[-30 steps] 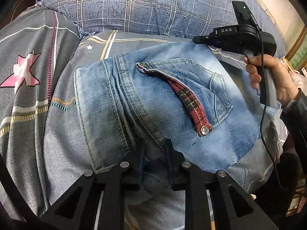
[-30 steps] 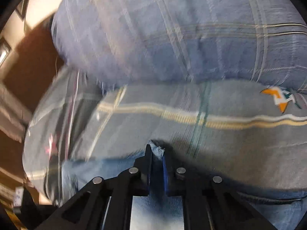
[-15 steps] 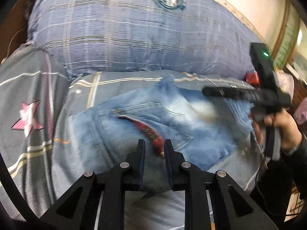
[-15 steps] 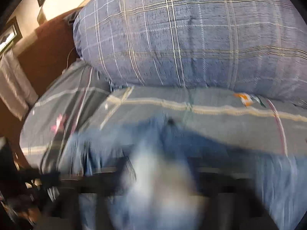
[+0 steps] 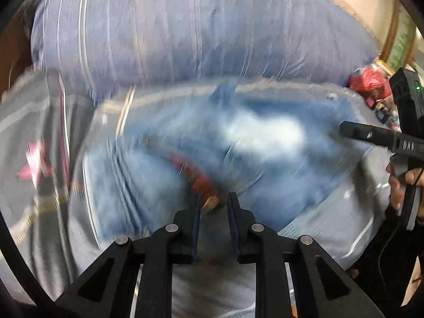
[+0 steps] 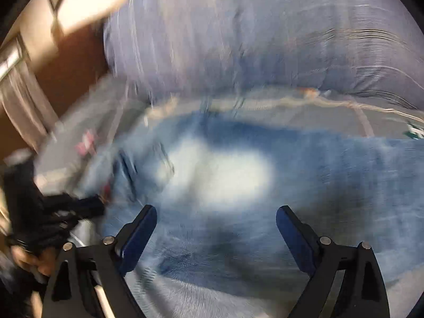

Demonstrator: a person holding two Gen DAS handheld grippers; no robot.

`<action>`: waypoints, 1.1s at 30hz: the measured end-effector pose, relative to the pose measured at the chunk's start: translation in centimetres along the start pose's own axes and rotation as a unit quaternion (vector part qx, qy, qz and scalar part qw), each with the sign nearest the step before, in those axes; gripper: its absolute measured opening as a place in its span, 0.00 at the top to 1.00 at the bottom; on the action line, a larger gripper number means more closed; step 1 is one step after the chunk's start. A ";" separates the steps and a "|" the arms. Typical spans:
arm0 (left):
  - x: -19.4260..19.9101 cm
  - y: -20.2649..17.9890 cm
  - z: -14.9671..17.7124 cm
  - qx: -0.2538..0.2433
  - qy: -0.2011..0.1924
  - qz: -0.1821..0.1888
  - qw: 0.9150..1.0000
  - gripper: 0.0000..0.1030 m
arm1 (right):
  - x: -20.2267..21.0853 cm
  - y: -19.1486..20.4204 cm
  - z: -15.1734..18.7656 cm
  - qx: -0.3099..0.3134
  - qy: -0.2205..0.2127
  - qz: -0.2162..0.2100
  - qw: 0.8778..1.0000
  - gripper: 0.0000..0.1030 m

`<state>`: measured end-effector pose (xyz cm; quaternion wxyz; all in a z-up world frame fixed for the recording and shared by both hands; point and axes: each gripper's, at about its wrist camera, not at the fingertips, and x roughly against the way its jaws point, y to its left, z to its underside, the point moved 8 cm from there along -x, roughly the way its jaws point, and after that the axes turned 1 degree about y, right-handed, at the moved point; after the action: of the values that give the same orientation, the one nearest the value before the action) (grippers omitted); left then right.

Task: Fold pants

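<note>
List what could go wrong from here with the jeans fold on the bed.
1. The right tool stands wide open over the jeans with nothing between its fingers, so that side of the fold lies free and could spring back.
2. The left tool, fingers narrowly apart, sits right by the red plaid pocket flap; it may snag the flap.
3. The pillow crowds the far edge, leaving little room to smooth the denim.

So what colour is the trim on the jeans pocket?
Red plaid, on the pocket trim of the blue jeans; blurred, best in the left wrist view.
</note>
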<state>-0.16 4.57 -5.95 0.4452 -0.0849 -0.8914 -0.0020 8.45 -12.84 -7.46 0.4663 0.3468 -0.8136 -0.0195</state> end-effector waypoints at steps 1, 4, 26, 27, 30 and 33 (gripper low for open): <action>0.4 -0.6 -0.8 -0.010 -0.009 0.006 1.000 0.79 | 1.7 -1.2 -0.6 -0.013 -0.018 0.000 1.000 0.09; 1.0 -4.4 -3.1 -0.054 -0.027 0.028 0.998 0.79 | 7.2 -6.8 -1.6 -0.058 -0.064 0.020 0.996 0.09; -10.5 -21.4 -2.0 -0.216 0.108 0.135 0.961 0.97 | 10.9 -26.0 3.4 -0.166 -0.019 0.119 0.979 0.78; -10.2 -21.3 -2.2 -0.206 0.105 0.144 0.962 0.97 | 11.3 -25.5 3.1 -0.151 -0.027 0.127 0.980 0.78; -9.5 -22.2 -2.9 -0.188 0.100 0.178 0.961 0.97 | 14.2 -24.4 2.1 -0.123 -0.074 0.156 0.977 0.79; -10.1 -23.4 -2.8 -0.190 0.105 0.180 0.959 0.97 | 16.2 -24.9 2.4 -0.126 -0.095 0.183 0.970 0.79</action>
<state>4.39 -20.23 -10.56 0.5050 -0.3264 -0.7927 -0.1003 14.94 -41.90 -5.61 0.4221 0.1270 -0.8950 -0.0687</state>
